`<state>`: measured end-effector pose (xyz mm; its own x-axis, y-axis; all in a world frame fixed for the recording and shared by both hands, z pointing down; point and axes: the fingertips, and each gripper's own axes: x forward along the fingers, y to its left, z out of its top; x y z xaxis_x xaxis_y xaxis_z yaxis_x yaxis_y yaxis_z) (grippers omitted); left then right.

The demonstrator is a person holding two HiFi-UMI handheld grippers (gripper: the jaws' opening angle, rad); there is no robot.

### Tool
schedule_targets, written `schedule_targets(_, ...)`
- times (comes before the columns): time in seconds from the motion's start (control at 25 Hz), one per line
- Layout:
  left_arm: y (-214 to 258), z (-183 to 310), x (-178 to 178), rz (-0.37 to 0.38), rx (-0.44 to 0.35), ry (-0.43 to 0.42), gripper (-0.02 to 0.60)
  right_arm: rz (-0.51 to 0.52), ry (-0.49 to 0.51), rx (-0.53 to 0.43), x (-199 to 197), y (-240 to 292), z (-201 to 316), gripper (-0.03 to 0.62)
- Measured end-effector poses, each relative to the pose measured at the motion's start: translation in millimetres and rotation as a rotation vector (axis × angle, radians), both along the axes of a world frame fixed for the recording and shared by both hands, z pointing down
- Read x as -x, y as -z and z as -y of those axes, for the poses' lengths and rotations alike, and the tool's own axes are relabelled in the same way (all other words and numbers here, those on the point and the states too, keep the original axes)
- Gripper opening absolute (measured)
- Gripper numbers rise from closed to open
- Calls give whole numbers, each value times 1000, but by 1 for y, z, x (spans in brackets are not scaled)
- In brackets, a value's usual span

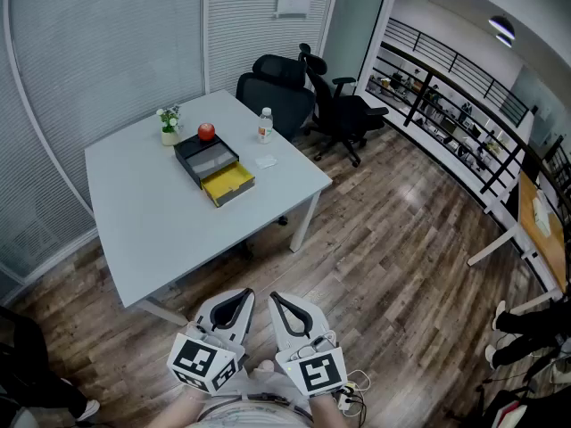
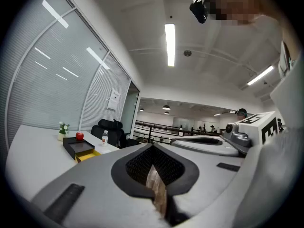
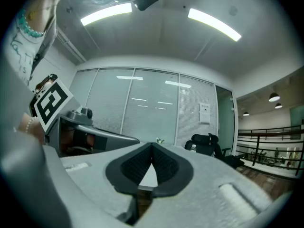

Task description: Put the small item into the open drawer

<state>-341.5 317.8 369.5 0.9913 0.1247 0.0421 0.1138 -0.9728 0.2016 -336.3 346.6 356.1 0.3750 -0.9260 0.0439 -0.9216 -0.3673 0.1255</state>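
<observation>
1. Over on the left, the left hand-held gripper (image 2: 152,146) has its jaws pressed together with nothing between them. It points level and is held close to the person's body, well short of the table (image 1: 152,212).
2. Far ahead of it and a little to its left, a small potted plant (image 1: 169,125) stands on the table. Just beside the plant, a red apple (image 1: 206,132) sits on top of a black drawer box (image 1: 203,156).
3. Straight ahead of that hand-held gripper, the yellow drawer (image 1: 229,183) is pulled out of the box towards the person, so it's open and waiting. It looks empty, though at this range I can't be sure.
4. Ahead and slightly right, nearer the line of the right hand-held gripper (image 3: 152,146), a clear bottle (image 1: 265,125) stands on the table. In front of it lies a small white item (image 1: 266,160), flat on the table, near the drawer but apart from it. I take that for the task's thing; it's too small to say what it is.
5. The right hand-held gripper is closed too, jaws together on nothing, level, side by side with the left one and equally far from the table.
6. The score so far, as I judge it: nothing has been done. The drawer is open, and the item is outside it and untouched. What's left is the whole job: walk in, open a gripper, pinch the item, carry it over the yellow drawer and let go.
</observation>
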Motion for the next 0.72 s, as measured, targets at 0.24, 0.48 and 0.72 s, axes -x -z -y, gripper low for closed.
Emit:
schedule_targets(0.24, -5, -10, -4, -1, 13, -8, -3, -5, 8, -30, -3, -2, -10, 3)
schedule_targets(0.48, -5, -10, -4, 11, 27, 7, -3, 8, 31, -33, -5, -4, -8, 3)
schedule_targets(0.72, -12, 12, -16, 17, 36, 31, -3, 6, 50, -31, -19, -5, 12, 3)
